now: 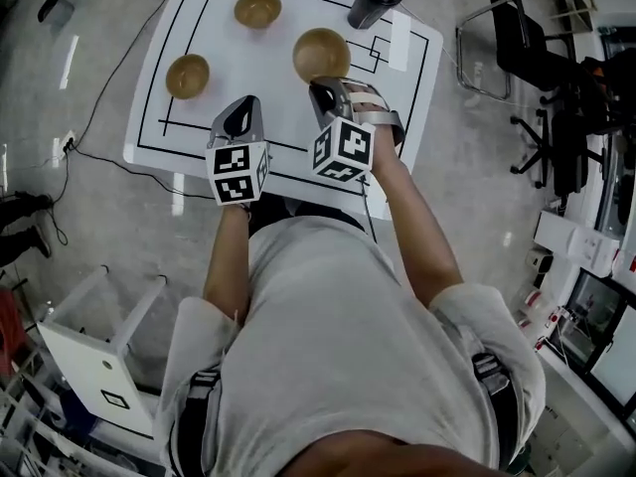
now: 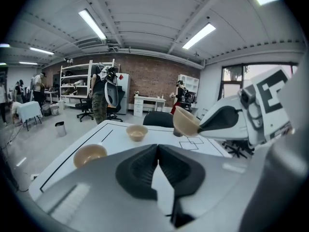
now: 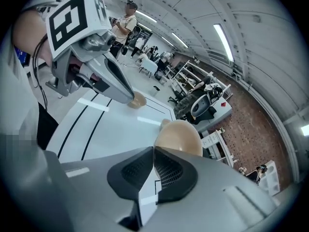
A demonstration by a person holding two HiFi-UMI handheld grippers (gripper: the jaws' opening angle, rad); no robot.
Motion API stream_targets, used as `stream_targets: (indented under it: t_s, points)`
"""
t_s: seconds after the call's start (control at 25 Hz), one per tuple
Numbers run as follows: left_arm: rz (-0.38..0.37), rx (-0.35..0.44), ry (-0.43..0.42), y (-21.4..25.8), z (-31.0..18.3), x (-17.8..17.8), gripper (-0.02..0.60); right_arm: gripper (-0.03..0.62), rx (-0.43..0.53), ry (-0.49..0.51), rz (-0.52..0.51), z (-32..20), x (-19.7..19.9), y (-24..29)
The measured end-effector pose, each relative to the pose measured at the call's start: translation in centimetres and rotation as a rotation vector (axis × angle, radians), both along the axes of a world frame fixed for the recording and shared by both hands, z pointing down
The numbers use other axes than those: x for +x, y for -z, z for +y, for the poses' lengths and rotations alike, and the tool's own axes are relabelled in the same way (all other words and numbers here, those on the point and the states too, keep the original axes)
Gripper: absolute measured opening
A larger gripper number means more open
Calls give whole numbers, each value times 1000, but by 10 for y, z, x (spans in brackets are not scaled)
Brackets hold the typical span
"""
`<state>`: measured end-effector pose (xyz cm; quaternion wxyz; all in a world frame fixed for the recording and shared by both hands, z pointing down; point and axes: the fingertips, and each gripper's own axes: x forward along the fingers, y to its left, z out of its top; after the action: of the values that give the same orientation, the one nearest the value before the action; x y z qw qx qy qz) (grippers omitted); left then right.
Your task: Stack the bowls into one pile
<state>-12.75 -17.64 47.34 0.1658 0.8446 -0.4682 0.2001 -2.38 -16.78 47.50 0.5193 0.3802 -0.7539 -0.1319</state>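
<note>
Right gripper [image 3: 153,152] pinched on the rim of the held bowl [image 1: 321,54], which hangs tilted above the white table [image 1: 288,112]; left gripper [image 2: 158,151] closed on nothing; near-left bowl [image 1: 188,76] and far bowl [image 1: 257,9] stand well apart. Probable faults: the thin rim grip lets the bowl pivot or slip; an off-centre landing skids the lower bowl; the dark tumbler [image 1: 375,0] nearby is clipped. Tabletop smooth with black lines; grey floor, office chairs, brick wall.
</note>
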Motion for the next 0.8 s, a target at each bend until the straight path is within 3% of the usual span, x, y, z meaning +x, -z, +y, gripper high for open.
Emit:
stream_targets:
  t_s: [0.4, 0.8]
  points:
    - [29, -60, -122, -21, -61, -12, 2, 12, -66, -61, 34, -55, -31, -22]
    - [54, -103, -181, -37, -103, -32, 2, 12, -105, -103, 49, -101, -59, -36]
